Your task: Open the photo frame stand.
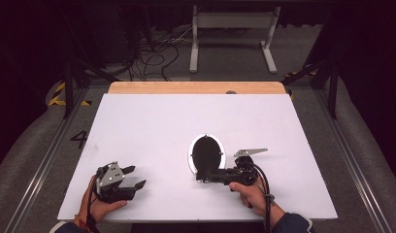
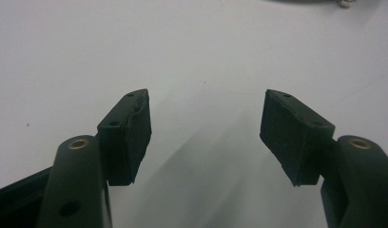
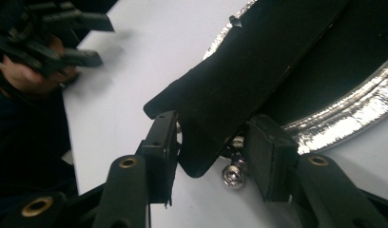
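An oval frame (image 1: 206,153) with a shiny silver rim (image 3: 334,123) and a black face lies flat on the white table, right of centre. A black flap (image 3: 239,80) slants out from its near end, with a small metal screw (image 3: 234,175) beneath it. My right gripper (image 1: 202,175) points left at that near end. Its jaws stand on either side of the flap, the right pad (image 3: 270,152) apart from it, so the right gripper (image 3: 213,147) is open. My left gripper (image 1: 135,177) rests near the front left, and this left gripper (image 2: 204,133) is open with bare table between its pads.
The white tabletop (image 1: 152,126) ends in a wooden strip (image 1: 196,87) at the far side, where a small dark thing (image 1: 231,92) sits. Beyond it are cables and a white stand (image 1: 232,29) on the floor. The left hand and its gripper (image 3: 44,42) also show in the right gripper view.
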